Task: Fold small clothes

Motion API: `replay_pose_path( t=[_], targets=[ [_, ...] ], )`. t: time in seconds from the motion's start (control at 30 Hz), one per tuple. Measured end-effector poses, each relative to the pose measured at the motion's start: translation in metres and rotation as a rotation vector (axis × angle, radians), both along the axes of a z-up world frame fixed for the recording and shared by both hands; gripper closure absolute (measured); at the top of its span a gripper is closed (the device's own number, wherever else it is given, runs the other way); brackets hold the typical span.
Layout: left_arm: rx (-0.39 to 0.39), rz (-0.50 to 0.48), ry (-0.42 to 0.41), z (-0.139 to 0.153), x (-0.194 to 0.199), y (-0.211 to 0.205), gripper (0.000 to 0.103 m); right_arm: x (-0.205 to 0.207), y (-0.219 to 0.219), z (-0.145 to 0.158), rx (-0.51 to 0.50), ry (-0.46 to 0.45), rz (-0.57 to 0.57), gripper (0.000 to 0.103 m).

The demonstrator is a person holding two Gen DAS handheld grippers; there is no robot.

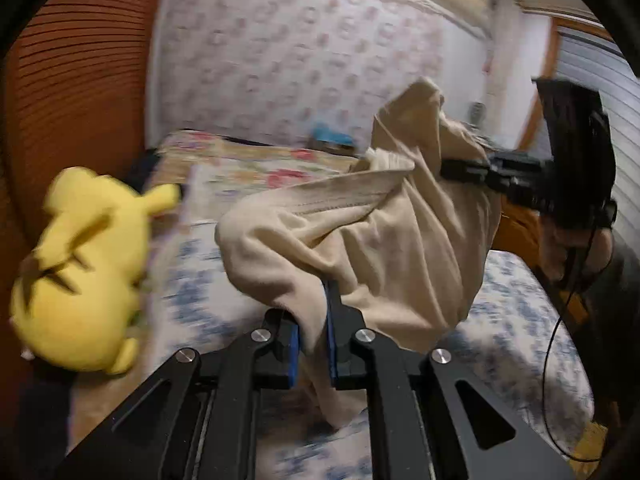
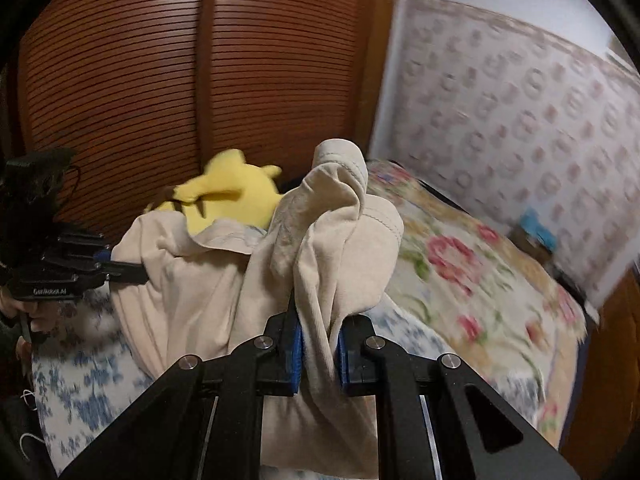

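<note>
A small beige garment [image 1: 360, 236] hangs bunched in the air above the bed, held at two places. My left gripper [image 1: 312, 332] is shut on a fold of it, the cloth pinched between the blue pads [image 1: 294, 356]. My right gripper [image 2: 318, 344] is shut on another fold of the same garment [image 2: 312, 248], cloth squeezed between its blue pads [image 2: 296, 360]. In the left wrist view the right gripper [image 1: 464, 170] reaches into the cloth from the right. The right wrist view shows the left gripper [image 2: 136, 270] entering the cloth from the left.
A yellow plush toy [image 1: 84, 272] lies on the bed at the left, against a brown slatted wardrobe [image 2: 160, 80]. The bed has a blue-flowered sheet [image 1: 512, 312] and a rose-patterned quilt [image 2: 480, 272]. A person [image 1: 580, 208] stands at the right. Papered wall [image 1: 300, 60] behind.
</note>
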State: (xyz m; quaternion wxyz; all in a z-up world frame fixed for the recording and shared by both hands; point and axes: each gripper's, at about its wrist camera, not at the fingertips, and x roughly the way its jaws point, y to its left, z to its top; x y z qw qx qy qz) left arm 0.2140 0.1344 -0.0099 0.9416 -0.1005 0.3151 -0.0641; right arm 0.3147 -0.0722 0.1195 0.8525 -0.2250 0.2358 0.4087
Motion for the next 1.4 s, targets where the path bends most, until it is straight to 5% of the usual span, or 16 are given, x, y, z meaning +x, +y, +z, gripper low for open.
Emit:
replay_pose_path(
  t=[0.33, 0.6, 0.73, 0.9, 0.97, 1.17, 1.33, 1.4],
  targets=[
    [-0.014, 0.155, 0.063, -0.033, -0.013, 0.059, 0.092, 0.045, 0.11, -0.011, -0.093, -0.017, 0.165, 0.09],
    [0.008, 0.201, 0.1, -0.046, -0.005, 0.063, 0.092, 0.098, 0.127, -0.043, -0.087, 0.054, 0.118, 0.088],
    [0.005, 0.205, 0.109, -0.047, -0.006, 0.066, 0.086, 0.101, 0.129, -0.046, -0.083, 0.049, 0.032, 0.075],
    [-0.003, 0.192, 0.104, -0.042, -0.01, 0.063, 0.064, 0.086, 0.137, -0.042, -0.056, 0.06, -0.039, 0.07],
    [0.011, 0.185, 0.1, -0.038, -0.012, 0.059, 0.062, 0.073, 0.128, -0.039, -0.023, 0.068, -0.074, 0.07],
    [0.08, 0.137, 0.045, -0.015, -0.019, 0.031, 0.053, 0.023, 0.08, -0.033, 0.067, 0.078, -0.167, 0.07],
    [0.111, 0.069, -0.008, 0.008, -0.028, -0.003, 0.028, -0.031, 0.031, -0.03, 0.143, 0.081, -0.244, 0.069],
    [0.12, 0.04, -0.028, 0.016, -0.032, -0.018, 0.025, -0.051, 0.013, -0.031, 0.167, 0.086, -0.269, 0.064]
  ],
)
